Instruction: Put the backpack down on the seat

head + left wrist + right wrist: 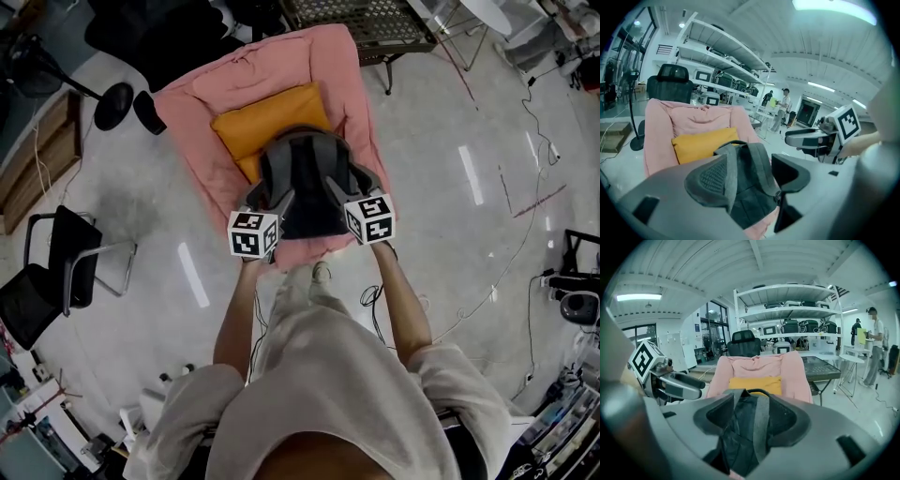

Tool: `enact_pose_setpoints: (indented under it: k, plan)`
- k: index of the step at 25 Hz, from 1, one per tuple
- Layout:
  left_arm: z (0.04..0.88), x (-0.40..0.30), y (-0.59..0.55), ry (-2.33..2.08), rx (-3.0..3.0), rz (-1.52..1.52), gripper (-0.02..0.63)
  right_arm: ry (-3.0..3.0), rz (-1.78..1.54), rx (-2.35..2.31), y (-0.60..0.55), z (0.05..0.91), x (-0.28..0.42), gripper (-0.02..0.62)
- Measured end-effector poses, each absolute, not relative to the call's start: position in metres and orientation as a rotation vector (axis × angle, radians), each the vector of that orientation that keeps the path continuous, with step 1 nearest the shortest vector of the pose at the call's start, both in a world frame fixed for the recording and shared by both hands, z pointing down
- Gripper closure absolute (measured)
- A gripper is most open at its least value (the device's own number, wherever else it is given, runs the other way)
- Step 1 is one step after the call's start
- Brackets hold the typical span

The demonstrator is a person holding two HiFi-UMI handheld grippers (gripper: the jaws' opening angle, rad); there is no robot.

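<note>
A dark grey backpack (305,183) rests on the pink-covered seat (216,103), leaning toward an orange cushion (267,117) behind it. My left gripper (275,195) is at the pack's left shoulder strap and my right gripper (342,190) at its right one. In the left gripper view the jaws of the left gripper (752,173) stand apart; a grey strap (731,173) lies along the left pad only. In the right gripper view the right gripper (752,416) also gapes, with a strap (761,427) running between its pads and gaps showing beside it.
A black folding chair (56,272) stands at the left, a black fan base (112,105) beside the seat, and a mesh-topped metal table (361,23) behind it. Cables trail over the glossy floor (506,272). Shelves (787,310) and a standing person (874,348) are farther back.
</note>
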State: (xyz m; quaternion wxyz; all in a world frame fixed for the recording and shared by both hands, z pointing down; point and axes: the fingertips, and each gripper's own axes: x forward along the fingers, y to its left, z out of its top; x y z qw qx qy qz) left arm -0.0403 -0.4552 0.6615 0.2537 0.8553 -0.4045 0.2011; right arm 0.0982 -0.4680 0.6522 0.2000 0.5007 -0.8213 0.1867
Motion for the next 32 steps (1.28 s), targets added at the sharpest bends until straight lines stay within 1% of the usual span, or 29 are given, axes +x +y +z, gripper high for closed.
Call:
enact_pose_setpoints:
  k: [4,6,7,10,12,14,19,22,27,32]
  plan:
    - [0.642,-0.028,-0.435,-1.069,2.357,0.524,0.314,-2.303,0.517,1.438,-0.452,0.633,0.103,0.431]
    - [0.632,-0.022,-0.426,-1.061,2.373,0.512,0.318,-2.305,0.506,1.46,-0.444,0.622,0.107,0.459]
    - [0.628,-0.019,-0.422,-1.059,2.383,0.508,0.33,-2.305,0.495,1.469,-0.44,0.617,0.109,0.476]
    - [0.617,-0.013,-0.409,-1.056,2.411,0.507,0.392,-2.306,0.463,1.487,-0.428,0.603,0.112,0.509]
    - [0.611,-0.009,-0.401,-1.055,2.424,0.506,0.415,-2.307,0.444,1.497,-0.419,0.593,0.114,0.522]
    - [0.602,-0.005,-0.394,-1.057,2.44,0.499,0.448,-2.312,0.422,1.514,-0.412,0.583,0.117,0.548]
    - [0.586,0.0,-0.379,-1.044,2.478,0.481,0.523,-2.323,0.379,1.561,-0.393,0.56,0.128,0.578]
    - [0.575,0.001,-0.373,-1.043,2.502,0.47,0.555,-2.326,0.356,1.573,-0.385,0.552,0.134,0.589]
    - [0.553,-0.002,-0.373,-1.105,2.547,0.438,0.585,-2.345,0.288,1.567,-0.374,0.535,0.136,0.597]
    - [0.542,-0.007,-0.367,-1.12,2.566,0.424,0.589,-2.36,0.257,1.56,-0.361,0.527,0.139,0.597]
